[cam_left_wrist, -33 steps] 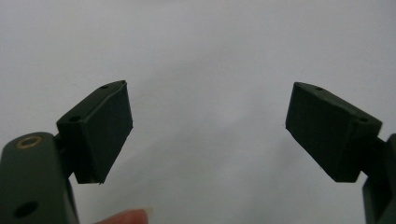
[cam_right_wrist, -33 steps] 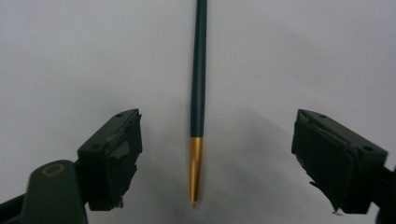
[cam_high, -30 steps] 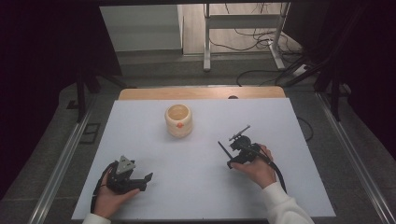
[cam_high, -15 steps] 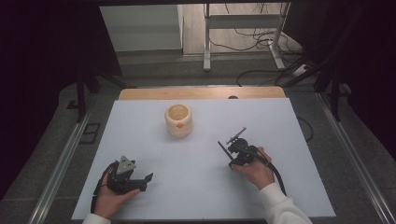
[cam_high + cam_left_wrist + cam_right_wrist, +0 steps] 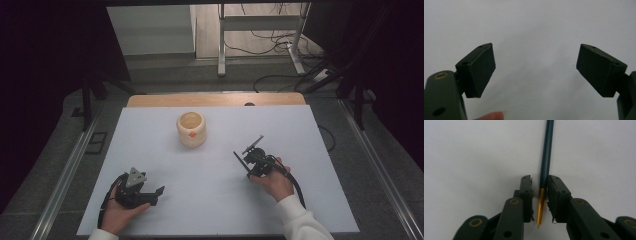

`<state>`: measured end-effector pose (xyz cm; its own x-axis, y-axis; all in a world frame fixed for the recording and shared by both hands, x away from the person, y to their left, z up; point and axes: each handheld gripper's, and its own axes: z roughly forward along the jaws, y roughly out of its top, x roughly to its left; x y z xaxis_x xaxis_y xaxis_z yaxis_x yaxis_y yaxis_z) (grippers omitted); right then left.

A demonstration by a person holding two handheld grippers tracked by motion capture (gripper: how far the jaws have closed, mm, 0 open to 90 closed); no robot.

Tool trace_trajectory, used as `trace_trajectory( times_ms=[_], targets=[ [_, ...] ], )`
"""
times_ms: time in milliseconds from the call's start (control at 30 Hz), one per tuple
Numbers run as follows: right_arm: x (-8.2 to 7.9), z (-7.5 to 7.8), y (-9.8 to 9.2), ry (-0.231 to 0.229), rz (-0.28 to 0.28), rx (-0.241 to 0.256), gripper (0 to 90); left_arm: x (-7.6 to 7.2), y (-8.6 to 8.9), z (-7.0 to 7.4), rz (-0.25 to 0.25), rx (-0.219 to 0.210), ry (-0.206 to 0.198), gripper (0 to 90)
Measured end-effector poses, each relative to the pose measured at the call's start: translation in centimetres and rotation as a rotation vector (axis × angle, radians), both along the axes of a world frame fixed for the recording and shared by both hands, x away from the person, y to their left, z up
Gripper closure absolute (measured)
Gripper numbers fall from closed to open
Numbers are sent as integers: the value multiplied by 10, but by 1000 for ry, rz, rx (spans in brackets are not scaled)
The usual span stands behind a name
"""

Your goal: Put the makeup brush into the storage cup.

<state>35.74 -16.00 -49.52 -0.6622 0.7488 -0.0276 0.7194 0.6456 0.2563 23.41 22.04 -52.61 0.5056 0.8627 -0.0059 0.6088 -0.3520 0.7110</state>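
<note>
A person seated at a white worktop (image 5: 215, 200) holds a two-jaw claw in each hand, forearms entering from the near edge in the high view. The right claw (image 5: 540, 195) is closed on a slim dark pen (image 5: 546, 157) with a gold tip. In the right gripper view the pen runs straight up between the two black jaws, its gold end pointing back toward the camera and its dark barrel reaching away over the bare white surface. The jaw pads press close against the pen on both sides, just where the gold section meets the barrel. From above, the right claw (image 5: 253, 161) sits right of centre on the worktop, gripped by the right hand (image 5: 272, 182) in a white sleeve, with a thin dark rod, too small to tell apart clearly, slanting up and away from it.

The left claw (image 5: 535, 67) stands wide open and holds nothing, its two dark pads well apart over plain white worktop in the left gripper view, a fingertip (image 5: 490, 116) showing at the bottom edge. In the high view the left claw (image 5: 150, 194) rests low at the near left of the worktop, a grey three-cornered plate on top, cradled by the left hand (image 5: 120, 212).

A pale, round wooden cup (image 5: 191, 129) with a small red mark on its side stands upright toward the far middle of the worktop, well apart from both claws. Beyond the worktop lie a grey floor, cables (image 5: 280, 45) and metal table legs.
</note>
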Motion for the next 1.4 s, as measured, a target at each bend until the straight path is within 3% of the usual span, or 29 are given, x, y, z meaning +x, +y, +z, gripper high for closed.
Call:
trace_trajectory(
  times_ms=[233, 467, 600, 767, 1033, 1400],
  targets=[
    [1, 0, 6, 12, 29, -33, 842, 0, -1, 0, 0, 1, 1, 166],
    [3, 1, 5, 22, 37, -30, 843, 0, 1, 0, 2, 2, 0, 165],
    [1, 2, 6, -20, 48, -42, 844, 1, 2, 0, 2, 2, 1, 165],
    [2, 12, -1, -44, 41, 23, 844, 1, 2, -1, 3, 0, 0, 165],
    [2, 23, -14, -43, 37, 104, 844, 1, 2, 0, 1, 2, -5, 165],
    [2, 28, -20, -41, 40, 131, 844, 0, 2, 0, -5, 10, -20, 168]
  ],
)
